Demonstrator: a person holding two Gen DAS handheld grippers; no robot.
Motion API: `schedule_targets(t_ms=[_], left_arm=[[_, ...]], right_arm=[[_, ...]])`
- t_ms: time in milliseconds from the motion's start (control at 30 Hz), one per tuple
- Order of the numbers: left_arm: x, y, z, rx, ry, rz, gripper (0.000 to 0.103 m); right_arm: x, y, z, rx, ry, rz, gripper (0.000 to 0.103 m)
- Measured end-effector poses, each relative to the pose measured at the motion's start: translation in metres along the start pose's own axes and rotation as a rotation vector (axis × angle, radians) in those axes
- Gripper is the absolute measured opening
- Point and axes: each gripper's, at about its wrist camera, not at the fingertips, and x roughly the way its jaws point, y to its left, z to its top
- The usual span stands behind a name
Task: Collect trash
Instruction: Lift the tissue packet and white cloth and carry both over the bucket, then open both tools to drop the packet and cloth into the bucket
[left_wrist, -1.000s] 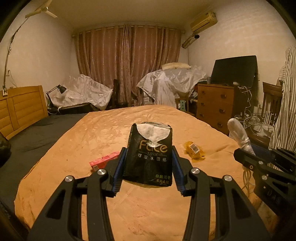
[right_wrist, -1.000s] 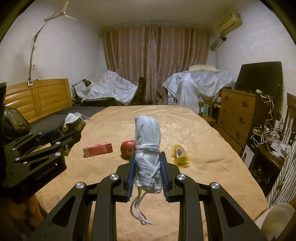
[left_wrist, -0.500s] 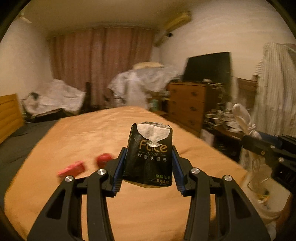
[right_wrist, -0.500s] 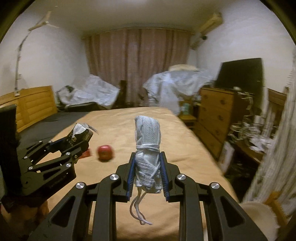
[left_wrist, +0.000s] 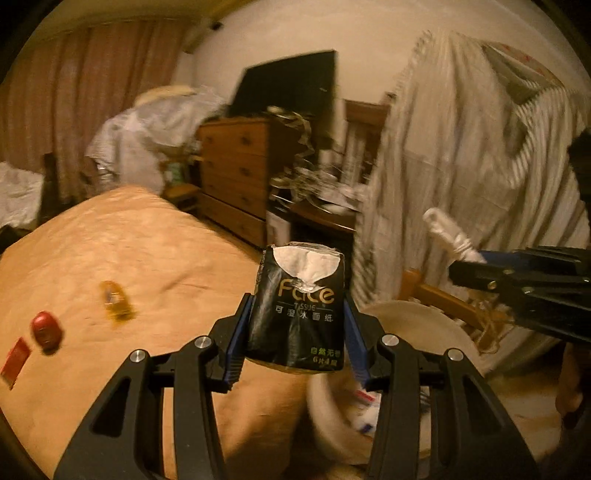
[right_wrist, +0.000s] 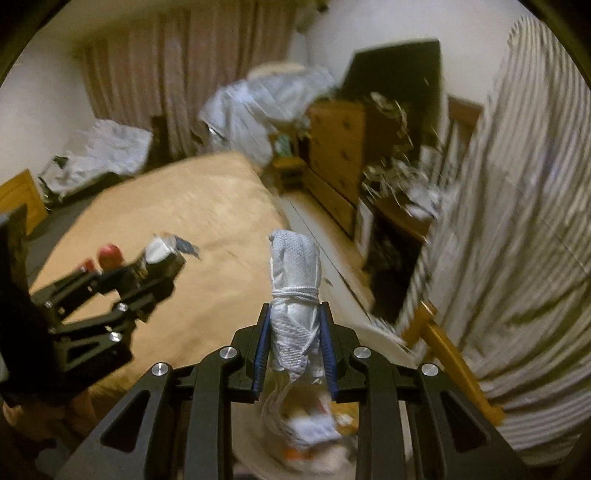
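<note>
Both grippers hold trash above the bin at the bed's edge.

The left gripper pinches a black tissue pack; the right gripper squeezes a white tied bundle. The cream trash bin sits just beside the bed, below both.

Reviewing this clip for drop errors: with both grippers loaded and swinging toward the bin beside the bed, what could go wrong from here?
1. The left gripper holds the tissue pack over the bin rim rather than its middle; released now, it might land on the bed.
2. The white mesh bundle in the right gripper trails loose strings that may snag a finger on release.
3. The wooden chair and hanging striped cloth crowd the bin.
</note>
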Motion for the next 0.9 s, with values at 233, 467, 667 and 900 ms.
schedule_targets(t_ms=[233,467,667,900], left_arm=[[0.047,-0.037,-0.011,0.008,0.124,-0.091,0.044],[0.074,-0.049,-0.019,0.026,0.185,-0.083,0.044],[0.086,-0.04,-0.024,0.023,0.215,-0.041,0.044],[0.085,-0.047,-0.025,0.039,0.222,-0.044,0.044]], right_arm=[[0.038,-0.063,-0.026,0.04,0.18,-0.022,0.026],[0.066,-0.063,-0.028,0.058,0.209,-0.016,0.026],[0.071,-0.069,-0.039,0.083,0.231,-0.023,0.026],[0.074,-0.073,-0.041,0.098,0.226,-0.013,0.026]])
